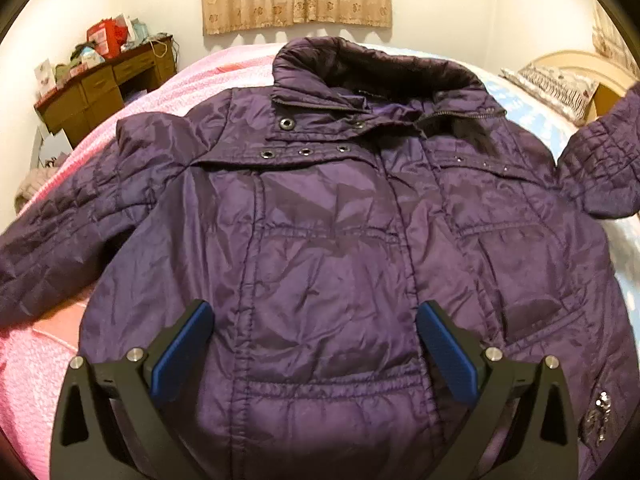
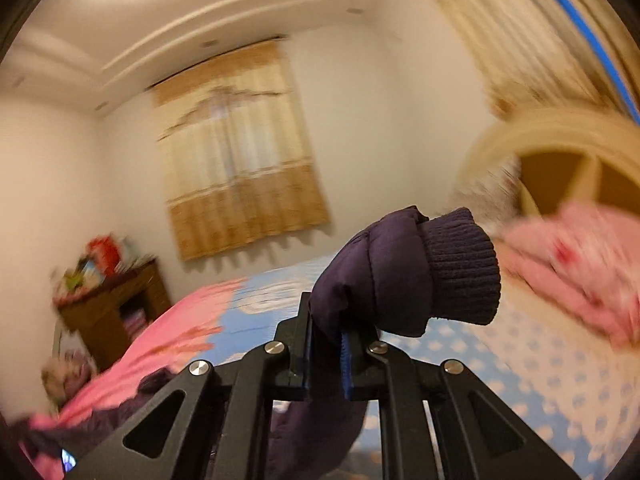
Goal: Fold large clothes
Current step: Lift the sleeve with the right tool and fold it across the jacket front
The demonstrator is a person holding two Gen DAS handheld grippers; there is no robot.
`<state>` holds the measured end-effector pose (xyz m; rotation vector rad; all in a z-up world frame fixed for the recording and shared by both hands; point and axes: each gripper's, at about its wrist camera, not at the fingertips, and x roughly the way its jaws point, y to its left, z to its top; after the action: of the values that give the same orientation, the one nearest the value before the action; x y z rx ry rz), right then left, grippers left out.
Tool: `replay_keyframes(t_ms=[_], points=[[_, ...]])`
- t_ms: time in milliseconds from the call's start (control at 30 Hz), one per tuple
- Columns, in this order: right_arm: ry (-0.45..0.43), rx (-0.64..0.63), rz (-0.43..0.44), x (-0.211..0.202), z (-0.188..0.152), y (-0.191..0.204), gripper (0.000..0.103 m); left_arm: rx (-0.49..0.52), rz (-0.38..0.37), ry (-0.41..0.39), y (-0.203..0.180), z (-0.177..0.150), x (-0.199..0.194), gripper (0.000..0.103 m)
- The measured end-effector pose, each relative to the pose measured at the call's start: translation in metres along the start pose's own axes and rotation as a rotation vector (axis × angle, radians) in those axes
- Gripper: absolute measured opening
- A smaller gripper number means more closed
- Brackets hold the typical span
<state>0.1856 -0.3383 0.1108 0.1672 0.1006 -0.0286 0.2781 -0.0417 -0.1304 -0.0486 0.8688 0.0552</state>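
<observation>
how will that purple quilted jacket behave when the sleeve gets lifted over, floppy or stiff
The purple quilted jacket is probably floppy: its sleeve bends limply over the shut right gripper. The shiny, creased shell looks likely to slide on itself. Its padding may make folds spring back. The left gripper hovers open.

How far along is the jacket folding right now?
Early. Done: the purple jacket lies spread face up on the bed. In hand: the right gripper is shut on its sleeve, lifted; the left gripper hovers open over the front. Left: both sleeves and the body folds.
</observation>
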Motion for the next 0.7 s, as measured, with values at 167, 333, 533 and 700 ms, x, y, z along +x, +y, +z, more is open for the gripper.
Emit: replay_keyframes(t_ms=[167, 333, 533, 700], points=[[0.016, -0.19, 0.137, 0.003, -0.001, 0.103, 0.01, -0.029, -0.044, -0.022, 0.005, 0.0, -0.006, 0.103], [0.062, -0.359, 0.282, 0.017, -0.046, 0.207, 0.01, -0.101, -0.082, -0.037, 0.025, -0.004, -0.025, 0.103], [0.29, -0.381, 0.439, 0.057, -0.13, 0.285, 0.011, -0.145, 0.006, -0.137, 0.057, 0.004, -0.059, 0.103], [0.494, -0.257, 0.526, 0.079, -0.189, 0.283, 0.079, -0.184, 0.088, -0.201, 0.083, 0.007, -0.074, 0.103]])
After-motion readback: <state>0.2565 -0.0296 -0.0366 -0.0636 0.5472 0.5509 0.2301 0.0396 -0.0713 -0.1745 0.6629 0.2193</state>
